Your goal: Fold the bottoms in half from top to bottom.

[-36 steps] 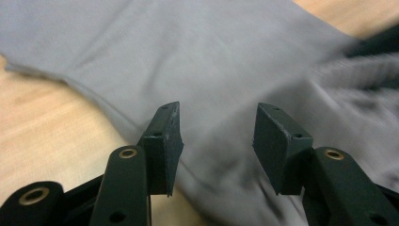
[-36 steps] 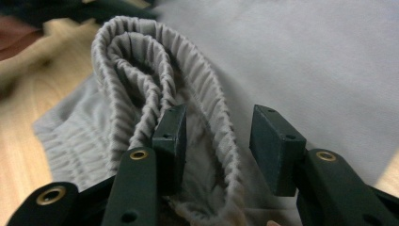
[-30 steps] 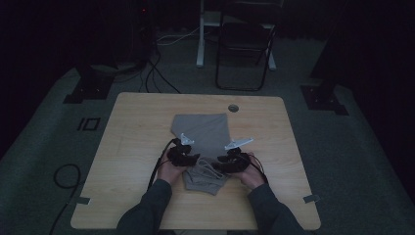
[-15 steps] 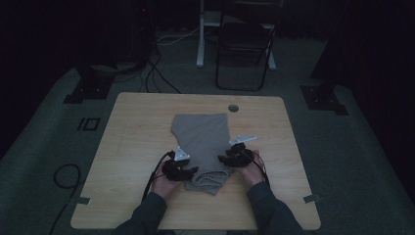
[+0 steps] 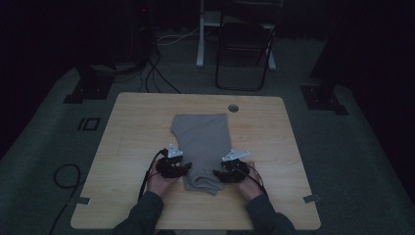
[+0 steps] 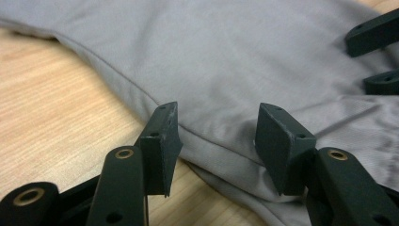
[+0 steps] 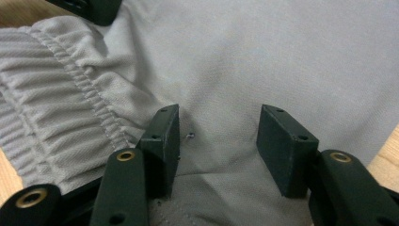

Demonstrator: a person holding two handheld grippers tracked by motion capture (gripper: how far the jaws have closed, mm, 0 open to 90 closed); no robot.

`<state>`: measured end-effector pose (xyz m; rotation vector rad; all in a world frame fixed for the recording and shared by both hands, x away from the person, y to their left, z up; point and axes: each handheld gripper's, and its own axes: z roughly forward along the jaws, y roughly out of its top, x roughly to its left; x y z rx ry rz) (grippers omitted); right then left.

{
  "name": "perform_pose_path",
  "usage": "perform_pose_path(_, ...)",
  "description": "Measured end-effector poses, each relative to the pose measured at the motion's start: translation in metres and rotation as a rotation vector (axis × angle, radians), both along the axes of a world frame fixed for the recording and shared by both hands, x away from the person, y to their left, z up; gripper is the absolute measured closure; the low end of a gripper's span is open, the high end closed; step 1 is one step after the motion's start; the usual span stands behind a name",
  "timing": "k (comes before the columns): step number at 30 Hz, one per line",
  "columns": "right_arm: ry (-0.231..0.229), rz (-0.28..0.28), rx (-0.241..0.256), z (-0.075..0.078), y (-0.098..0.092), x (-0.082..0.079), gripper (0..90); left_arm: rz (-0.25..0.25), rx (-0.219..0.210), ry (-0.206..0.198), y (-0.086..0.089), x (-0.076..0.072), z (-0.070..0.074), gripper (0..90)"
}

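Note:
A folded grey garment [image 5: 202, 142] with an elastic waistband [image 7: 56, 117] lies on the wooden table [image 5: 132, 127]. My left gripper [image 5: 177, 170] sits at its near left edge, jaws open, straddling the hem [image 6: 207, 136]. At the near right edge my right gripper [image 5: 224, 175] stands open over the cloth [image 7: 221, 141] beside the waistband. Nothing is pinched between either pair of jaws. The other gripper's black jaws show at the top right of the left gripper view, and at the top left of the right gripper view.
The table has a cable hole [image 5: 233, 107] near its far edge. A dark chair [image 5: 244, 49] and a white post [image 5: 200, 34] stand beyond the table. Cables [image 5: 63, 181] lie on the floor at the left.
Both hands have drawn back toward the near edge of the garment. The cloth now lies flatter and more neatly folded than a second ago.

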<state>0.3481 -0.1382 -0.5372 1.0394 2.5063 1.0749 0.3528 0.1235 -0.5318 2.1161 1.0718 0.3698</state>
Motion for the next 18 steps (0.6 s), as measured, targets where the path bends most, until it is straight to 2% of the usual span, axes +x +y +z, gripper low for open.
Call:
perform_pose_path(2, -0.006, 0.0, -0.01, 0.0, 0.001, -0.001, 48.8, 0.0, 0.01, 0.009, -0.001, 0.0, -0.003, 50.9)
perform_pose_path(7, -0.01, -0.006, -0.012, 0.0, 0.002, -0.003, 48.9, 0.008, -0.011, 0.016, 0.001, -0.004, -0.006, 52.3)
perform_pose_path(14, -0.009, 0.016, 0.001, -0.001, 0.0, -0.014, 48.9, 0.007, -0.054, 0.013, 0.005, -0.023, -0.01, 54.0)
perform_pose_path(18, -0.004, 0.034, -0.004, -0.001, -0.001, -0.019, 49.0, 0.008, -0.048, 0.013, 0.003, -0.032, -0.01, 54.1)
